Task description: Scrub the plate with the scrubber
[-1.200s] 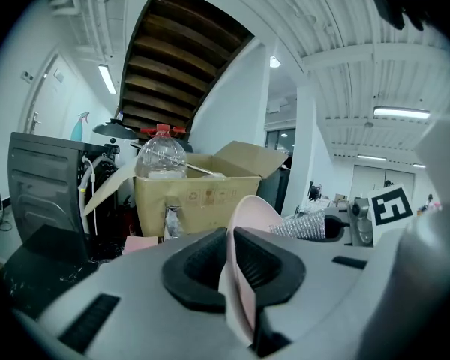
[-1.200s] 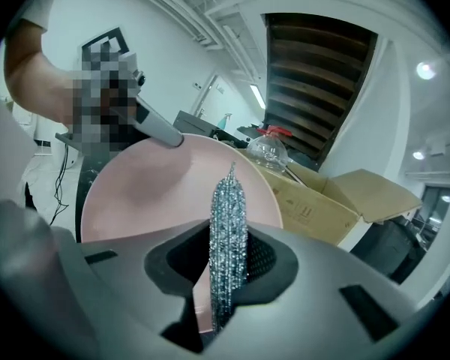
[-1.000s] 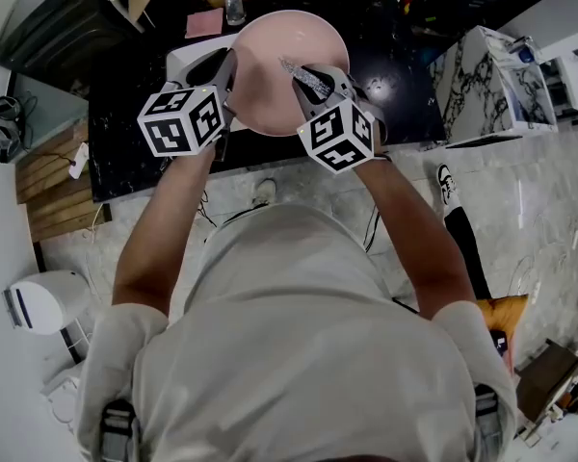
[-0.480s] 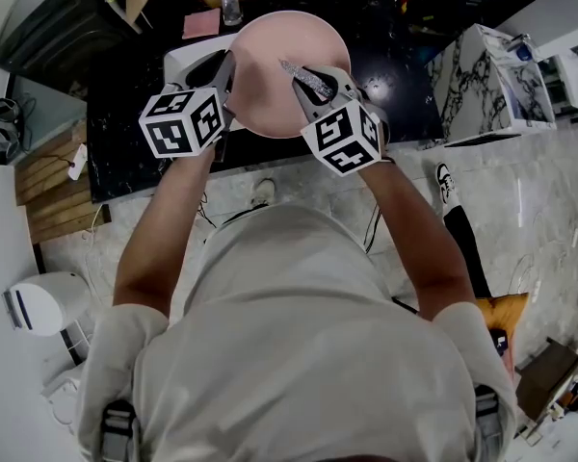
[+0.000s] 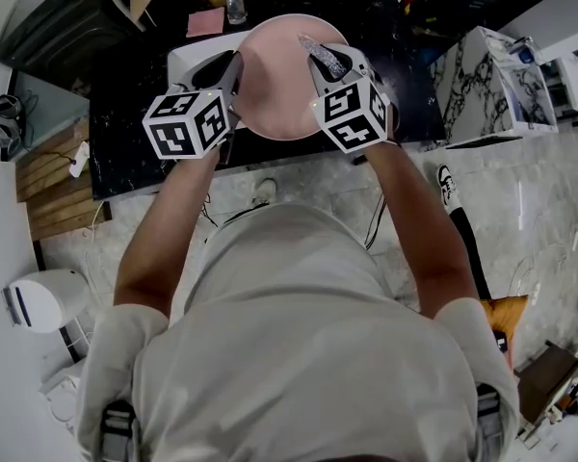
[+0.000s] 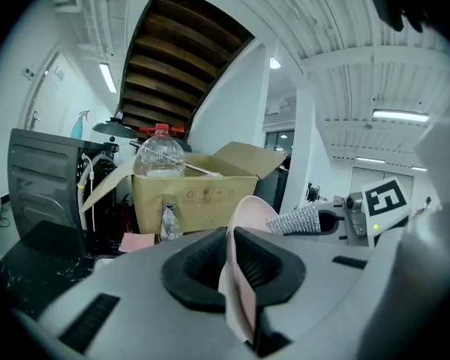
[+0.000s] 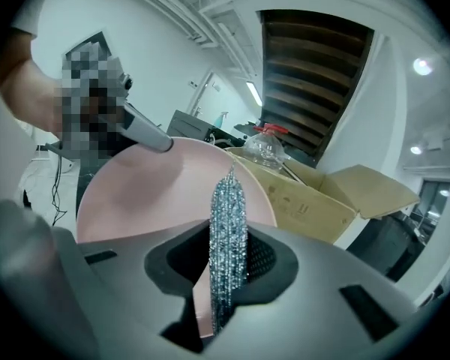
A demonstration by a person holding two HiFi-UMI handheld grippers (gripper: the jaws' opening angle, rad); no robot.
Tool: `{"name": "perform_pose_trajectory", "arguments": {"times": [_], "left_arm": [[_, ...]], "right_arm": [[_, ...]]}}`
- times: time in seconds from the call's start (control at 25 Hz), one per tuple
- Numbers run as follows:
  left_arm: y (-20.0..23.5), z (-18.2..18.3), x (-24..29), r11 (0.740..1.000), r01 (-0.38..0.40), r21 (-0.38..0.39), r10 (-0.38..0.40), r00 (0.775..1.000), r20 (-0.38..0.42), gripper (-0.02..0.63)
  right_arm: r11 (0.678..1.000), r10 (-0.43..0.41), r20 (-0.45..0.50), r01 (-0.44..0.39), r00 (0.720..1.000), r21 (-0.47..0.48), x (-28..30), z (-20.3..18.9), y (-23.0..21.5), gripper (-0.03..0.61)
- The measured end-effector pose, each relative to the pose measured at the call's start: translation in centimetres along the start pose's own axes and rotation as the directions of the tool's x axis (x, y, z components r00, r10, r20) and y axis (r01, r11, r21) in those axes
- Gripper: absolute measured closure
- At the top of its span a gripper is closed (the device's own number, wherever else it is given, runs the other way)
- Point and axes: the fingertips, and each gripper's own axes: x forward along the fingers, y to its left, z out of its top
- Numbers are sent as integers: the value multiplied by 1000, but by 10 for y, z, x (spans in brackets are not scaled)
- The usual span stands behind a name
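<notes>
A pink plate (image 5: 275,80) is held tilted above the black counter. My left gripper (image 5: 231,70) grips its left rim; in the left gripper view the rim (image 6: 242,291) stands edge-on between the dark pads (image 6: 202,265). Those jaws are opening a little, with the rim still pinched. My right gripper (image 5: 329,61) is shut on a silver mesh scrubber (image 5: 320,51), pressed against the plate's upper right part. In the right gripper view the scrubber (image 7: 229,223) stands upright between the pads, in front of the plate's face (image 7: 150,193).
The black counter (image 5: 385,37) carries a white board (image 5: 185,61), a pink cloth (image 5: 204,21) and a small glass jar (image 5: 234,8). Behind stand a cardboard box (image 6: 195,190) and a plastic bottle (image 6: 159,152). A marble block (image 5: 491,85) stands to the right.
My right gripper has carried the scrubber across the plate, away from me and to the right. The left gripper and plate have barely moved.
</notes>
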Motion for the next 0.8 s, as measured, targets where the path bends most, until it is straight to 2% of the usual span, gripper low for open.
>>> {"name": "perform_pose_trajectory", "arguments": {"times": [0.32, 0.6, 0.68, 0.8], "left_arm": [[4, 1, 0, 1000, -9, -15, 9, 1000, 0, 581], [5, 3, 2, 1000, -15, -6, 15, 1000, 3, 581], [7, 1, 2, 1000, -18, -4, 18, 1000, 0, 583], [7, 0, 1, 1000, -19, -7, 19, 1000, -5, 584]], "right_arm": [[987, 142, -1, -141, 990, -78, -4, 3, 67, 500], [959, 268, -7, -268, 963, -91, -11, 1, 109, 500], [964, 261, 3, -260, 965, -61, -13, 2, 100, 500], [981, 194, 15, -193, 981, -20, -14, 4, 66, 500]]}}
